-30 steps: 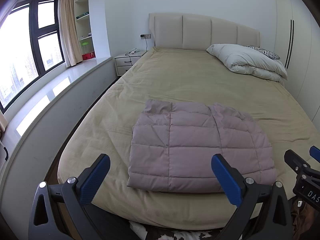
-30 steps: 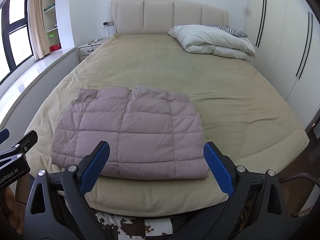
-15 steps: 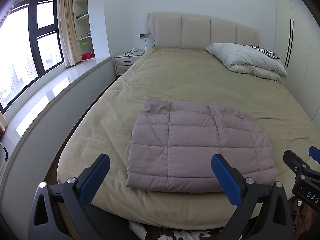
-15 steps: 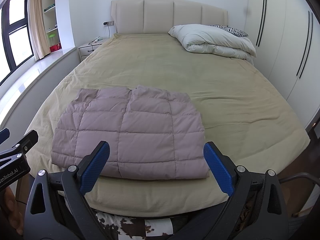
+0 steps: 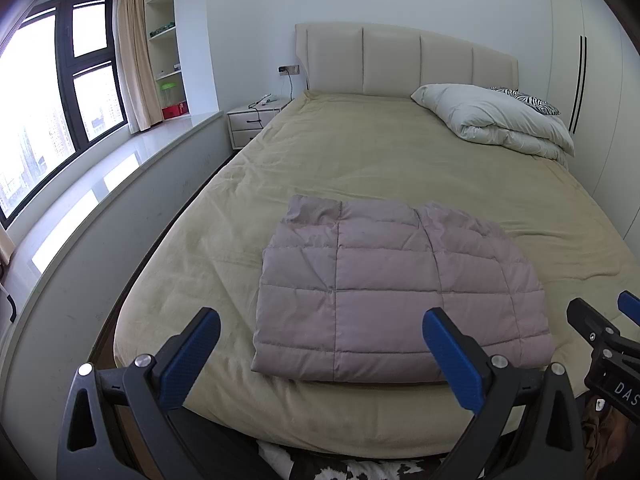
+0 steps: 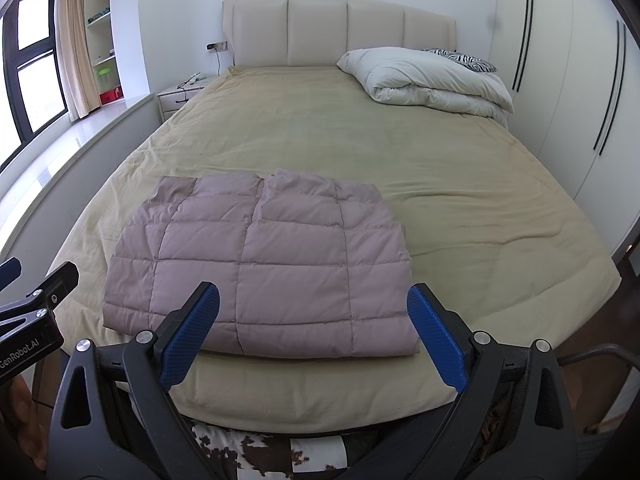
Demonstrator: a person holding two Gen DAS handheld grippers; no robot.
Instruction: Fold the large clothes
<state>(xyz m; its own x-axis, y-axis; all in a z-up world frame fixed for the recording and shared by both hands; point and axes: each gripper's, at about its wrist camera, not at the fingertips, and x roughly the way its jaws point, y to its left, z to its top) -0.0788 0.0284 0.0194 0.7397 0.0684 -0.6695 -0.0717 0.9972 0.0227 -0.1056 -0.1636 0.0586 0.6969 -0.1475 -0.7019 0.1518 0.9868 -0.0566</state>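
Observation:
A mauve quilted jacket (image 5: 396, 296) (image 6: 260, 268) lies folded into a flat rectangle near the foot of the beige bed (image 5: 380, 168) (image 6: 340, 136). My left gripper (image 5: 320, 354) hovers open off the foot edge, its blue pads wide apart and empty, in front of the jacket's near edge. My right gripper (image 6: 314, 332) is likewise open and empty, held just short of the jacket's near edge. Each gripper shows at the side of the other's view: the right gripper (image 5: 604, 332) at right, the left gripper (image 6: 36, 292) at left.
A white folded duvet (image 5: 496, 120) (image 6: 428, 80) and a zebra pillow (image 6: 460, 56) lie at the head on the right. A nightstand (image 5: 256, 120) and window ledge (image 5: 92, 188) run along the left. Wardrobe doors (image 6: 568, 80) stand on the right. A cowhide rug (image 6: 272, 452) lies below.

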